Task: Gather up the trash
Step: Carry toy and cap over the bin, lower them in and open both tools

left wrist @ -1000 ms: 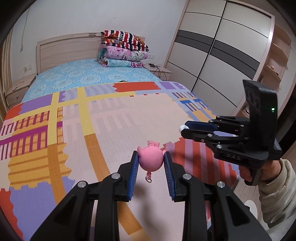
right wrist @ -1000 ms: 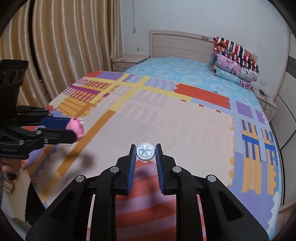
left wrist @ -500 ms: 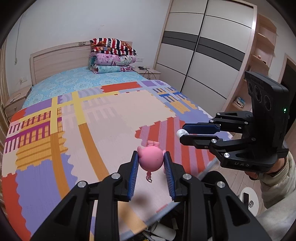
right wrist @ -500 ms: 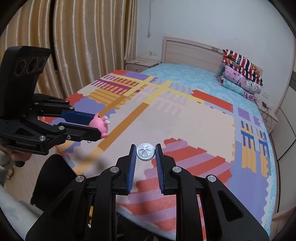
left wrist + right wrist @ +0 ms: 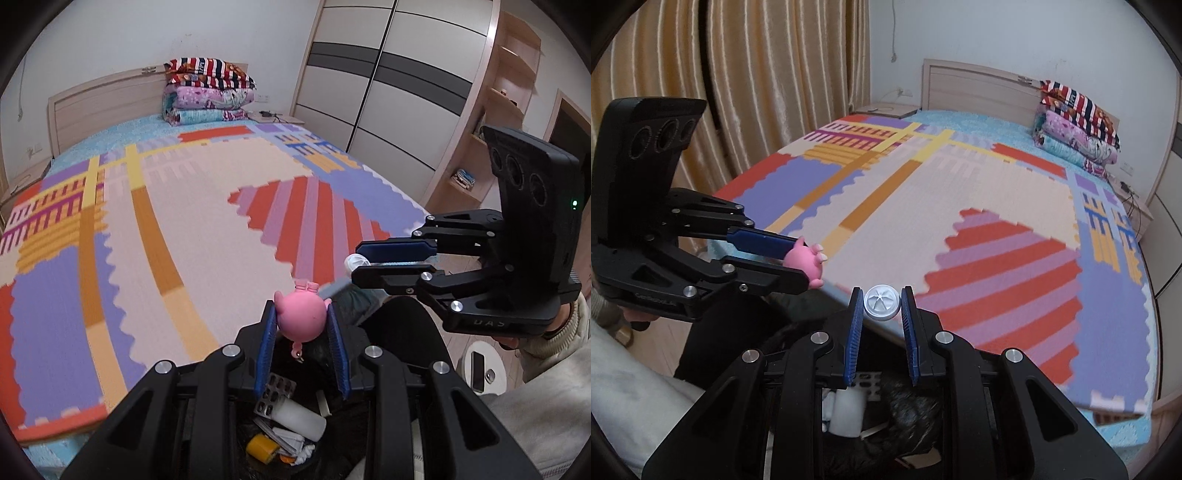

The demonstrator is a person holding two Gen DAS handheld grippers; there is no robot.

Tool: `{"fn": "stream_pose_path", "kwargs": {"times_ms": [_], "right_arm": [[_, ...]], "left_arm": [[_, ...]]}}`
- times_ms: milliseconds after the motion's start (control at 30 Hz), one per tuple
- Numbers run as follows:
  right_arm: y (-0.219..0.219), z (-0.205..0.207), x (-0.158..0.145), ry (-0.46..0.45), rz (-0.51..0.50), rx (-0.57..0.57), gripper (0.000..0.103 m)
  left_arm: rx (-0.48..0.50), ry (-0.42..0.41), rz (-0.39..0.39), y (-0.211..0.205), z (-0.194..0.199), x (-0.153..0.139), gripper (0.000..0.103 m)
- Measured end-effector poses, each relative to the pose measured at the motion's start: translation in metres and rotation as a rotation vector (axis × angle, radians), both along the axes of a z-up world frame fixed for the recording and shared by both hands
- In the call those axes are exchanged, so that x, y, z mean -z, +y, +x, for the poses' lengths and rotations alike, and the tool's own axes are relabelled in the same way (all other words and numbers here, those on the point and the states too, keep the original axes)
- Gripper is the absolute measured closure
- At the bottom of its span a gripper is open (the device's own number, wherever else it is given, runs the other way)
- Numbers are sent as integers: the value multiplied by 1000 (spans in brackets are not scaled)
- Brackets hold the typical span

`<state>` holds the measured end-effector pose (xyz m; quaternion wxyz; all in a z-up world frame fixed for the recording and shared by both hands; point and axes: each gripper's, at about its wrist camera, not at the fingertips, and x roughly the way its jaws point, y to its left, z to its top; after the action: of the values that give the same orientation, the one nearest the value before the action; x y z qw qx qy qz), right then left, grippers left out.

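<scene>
Trash items, 2 of them, are each held in a gripper at the foot of a bed (image 5: pixel 207 221) w/ a bright patchwork cover. Left gripper (image 5: pixel 301 325) is clamped on a small pink pig toy (image 5: pixel 301 319); its blue pads press the toy's round body from both sides, and a tiny ring dangles under it. Right gripper (image 5: pixel 882 306) is clamped on a small white bottle cap (image 5: pixel 882 303), pinched at its edges, ribbed inner face toward the camera.

Below and just in front of both grippers sits a bin lined w/ a black bag (image 5: pixel 402 332). Inside, seen btwn the left gripper's arms: a blister pack (image 5: pixel 275 393), a white bottle (image 5: pixel 299 419), a yellow tape roll (image 5: pixel 263 447) and crumpled paper. In the left view the pig hangs about over the bed edge, w/ the bag opening showing just beneath it. In the right view the cap lines up w/ the bed edge too, bag contents visible lower down.

Judgement: this looks like the drop-off step. Risks:
- Letting go too soon, while an item is over the mattress edge rather than the opening, could land it on the bed or floor.
- The cap is light and round, so it may bounce off the bottle or roll away.
- The 2 grippers are near each other, approx side by side, and could bump if both move in at once.
</scene>
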<state>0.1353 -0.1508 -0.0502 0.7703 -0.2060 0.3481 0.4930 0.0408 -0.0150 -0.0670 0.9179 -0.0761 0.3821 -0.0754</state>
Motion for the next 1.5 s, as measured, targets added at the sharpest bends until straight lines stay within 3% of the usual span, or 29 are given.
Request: {"fn": "stream_pose_path", "kwargs": {"times_ms": [233,633,1067,1333,1433,1467,1500], "right_arm": [[-14,-19,39,104,-52,-7,82],[-27,-25,107,273,-148,25,82],[-28,-20,140,342,-193,65,82],[-25,-20,148,369,-195,53,82],[-23,-21,151,383,-199,34,81],[-23,-22,153,389,-200,25,81],[-21,-23,154,395,-201,16,81]], "left_arm": [[25,79,-13,-15,-15,35,76],[42,282,-6,-23,-17,120,76],[98,429,-15,-45,16,190,76],[64,409,-46,-37,14,188,76],[35,403,-76,-28,10,181,65],[22,394,-82,-25,7,178,55],[12,385,-86,-22,4,175,54]]}}
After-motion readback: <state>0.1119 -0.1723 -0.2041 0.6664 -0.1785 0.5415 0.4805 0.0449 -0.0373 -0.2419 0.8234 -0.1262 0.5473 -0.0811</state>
